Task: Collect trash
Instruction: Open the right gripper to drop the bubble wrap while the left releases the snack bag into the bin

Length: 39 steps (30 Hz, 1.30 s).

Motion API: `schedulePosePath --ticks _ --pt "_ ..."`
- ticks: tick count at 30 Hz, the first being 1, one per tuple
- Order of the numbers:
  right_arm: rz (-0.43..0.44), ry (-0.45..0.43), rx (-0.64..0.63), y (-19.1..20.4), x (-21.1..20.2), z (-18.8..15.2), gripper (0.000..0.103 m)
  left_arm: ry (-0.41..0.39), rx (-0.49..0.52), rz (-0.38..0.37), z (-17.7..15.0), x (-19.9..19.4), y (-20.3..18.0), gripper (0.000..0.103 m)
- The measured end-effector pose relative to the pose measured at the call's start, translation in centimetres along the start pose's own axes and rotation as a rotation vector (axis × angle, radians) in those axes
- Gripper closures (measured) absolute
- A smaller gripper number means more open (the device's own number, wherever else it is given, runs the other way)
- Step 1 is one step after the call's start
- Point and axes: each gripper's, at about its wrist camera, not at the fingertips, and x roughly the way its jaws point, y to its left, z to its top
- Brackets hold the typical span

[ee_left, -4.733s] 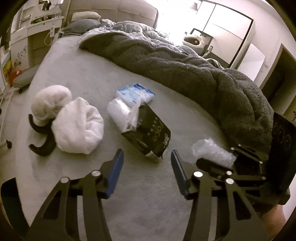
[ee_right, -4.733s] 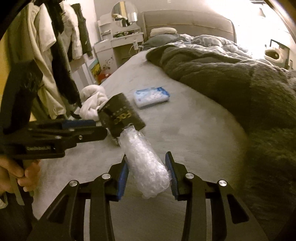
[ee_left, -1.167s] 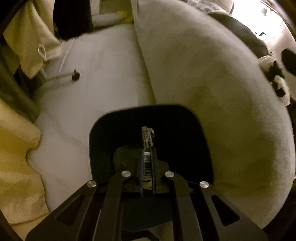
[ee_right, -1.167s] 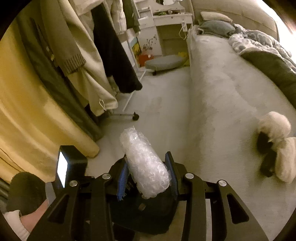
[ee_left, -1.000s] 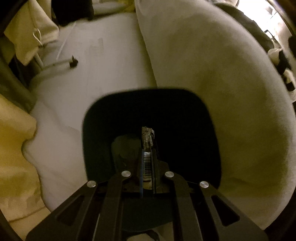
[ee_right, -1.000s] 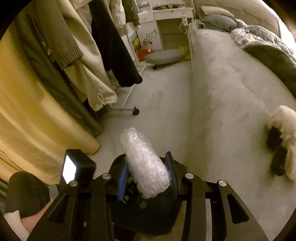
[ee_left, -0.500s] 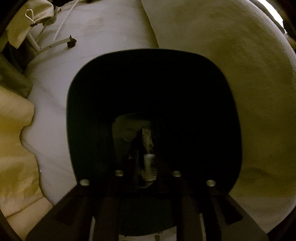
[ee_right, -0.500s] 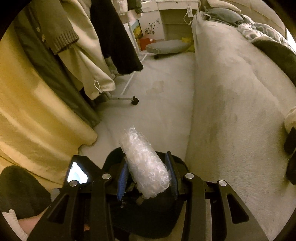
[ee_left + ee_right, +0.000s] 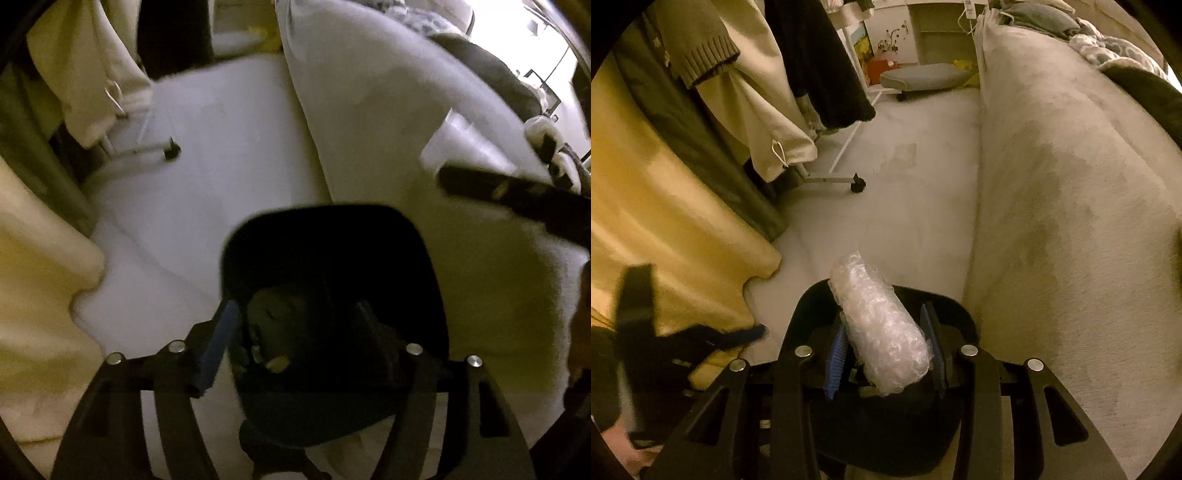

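A black trash bin (image 9: 332, 240) stands on the floor beside the bed; it also shows in the right wrist view (image 9: 798, 317). My left gripper (image 9: 295, 332) is open and empty just above the bin's mouth, with dark trash (image 9: 273, 332) lying inside below it. My right gripper (image 9: 884, 347) is shut on a roll of clear bubble wrap (image 9: 879, 328) and holds it over the bin. The right gripper and its bubble wrap (image 9: 461, 147) appear blurred at the upper right of the left wrist view. The left gripper (image 9: 701, 339) appears blurred at the lower left of the right wrist view.
The grey bed (image 9: 1071, 184) runs along the right. Hanging clothes (image 9: 757, 92) and a yellow curtain (image 9: 665, 221) stand at the left, over a rack foot with a caster (image 9: 857, 184). A grey stool (image 9: 923, 79) sits far back. White slippers (image 9: 546, 136) lie on the bed.
My left gripper opened and let the black package fall into the bin, then rose back from it. My right gripper has moved over the bin, still holding the bubble wrap.
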Motion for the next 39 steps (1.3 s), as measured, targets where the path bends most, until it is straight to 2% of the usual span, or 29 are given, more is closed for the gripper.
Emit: schedulePosePath --ticks 2,10,17,29,35,37,39 --pt "0.002 0.017 0.007 -0.1 0.5 -0.3 0.064 -0.033 0.000 0.013 0.1 -1.4 0.2 0.027" --pt "0.015 0.084 0.013 0.7 2.9 -1.8 0.064 -0.134 -0.025 0.022 0.5 -5.5 1.5 0.023" --pt "-0.011 0.157 0.002 0.9 5.0 -3.4 0.064 -0.208 -0.038 0.035 0.8 -8.3 2.4 0.018" --pt "-0.046 0.283 -0.009 0.9 8.7 -5.8 0.064 -0.353 -0.019 0.054 2.0 -12.4 1.5 0.017" --pt "-0.045 0.327 -0.011 1.0 9.4 -6.6 0.057 -0.432 0.006 0.018 2.4 -14.6 0.4 0.012" --pt "-0.043 0.332 -0.016 1.2 9.3 -6.6 0.044 -0.447 0.017 0.005 2.5 -15.2 -0.1 0.012" --pt "-0.032 0.331 -0.021 1.3 9.1 -6.7 0.039 -0.466 0.030 -0.001 2.6 -15.8 -0.6 0.012"
